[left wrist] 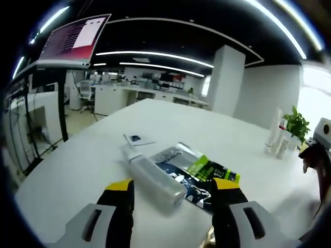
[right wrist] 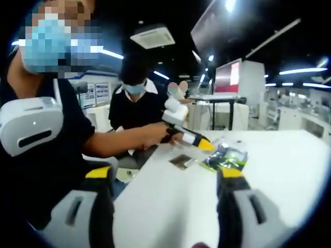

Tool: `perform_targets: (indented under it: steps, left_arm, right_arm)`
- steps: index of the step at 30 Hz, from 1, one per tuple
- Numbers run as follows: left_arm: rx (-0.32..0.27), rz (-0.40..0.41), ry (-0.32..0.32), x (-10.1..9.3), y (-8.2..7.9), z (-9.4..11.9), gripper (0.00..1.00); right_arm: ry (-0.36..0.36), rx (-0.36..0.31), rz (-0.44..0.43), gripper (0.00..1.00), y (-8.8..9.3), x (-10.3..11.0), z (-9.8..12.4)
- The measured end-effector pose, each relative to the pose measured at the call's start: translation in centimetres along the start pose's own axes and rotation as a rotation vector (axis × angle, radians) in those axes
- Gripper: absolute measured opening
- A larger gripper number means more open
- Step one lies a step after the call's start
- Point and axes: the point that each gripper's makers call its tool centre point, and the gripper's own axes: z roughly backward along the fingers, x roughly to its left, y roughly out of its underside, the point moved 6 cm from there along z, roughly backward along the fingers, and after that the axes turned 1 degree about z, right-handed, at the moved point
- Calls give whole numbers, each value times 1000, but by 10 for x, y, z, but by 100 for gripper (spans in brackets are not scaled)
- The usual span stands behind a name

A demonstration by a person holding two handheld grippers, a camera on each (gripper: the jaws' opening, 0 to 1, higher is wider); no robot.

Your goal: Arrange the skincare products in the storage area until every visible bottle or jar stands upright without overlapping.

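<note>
Between my left gripper's (left wrist: 173, 194) spread, empty jaws a clear bottle (left wrist: 153, 178) lies flat, half on a green sachet (left wrist: 199, 173). I'd clamp mid-body, lift clear, then stand it beside the sachet. My right gripper (right wrist: 165, 181) hangs released, well back.

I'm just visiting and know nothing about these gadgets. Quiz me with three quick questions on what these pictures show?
1. True or false: the clear bottle stands upright on the white table.
2. What lies under the bottle's far side? A) green-and-black packet B) towel C) plate
3. Fill in: the left gripper has its jaws ____ around the bottle.

Key: 1 false, it lies on its side. 2 A. 3 open.
</note>
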Motion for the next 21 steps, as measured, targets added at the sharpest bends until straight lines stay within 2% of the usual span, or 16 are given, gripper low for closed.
perform_targets:
  steps: [5, 8, 21]
  left_arm:
    - [9, -22, -35, 5, 1, -7, 57]
    - [27, -27, -45, 7, 3, -12, 52]
    - [39, -50, -87, 10, 2, -31, 52]
  right_arm:
    - [12, -10, -8, 82, -1, -6, -2]
    - [16, -7, -10, 82, 0, -8, -3]
    - [8, 7, -24, 79, 7, -14, -10]
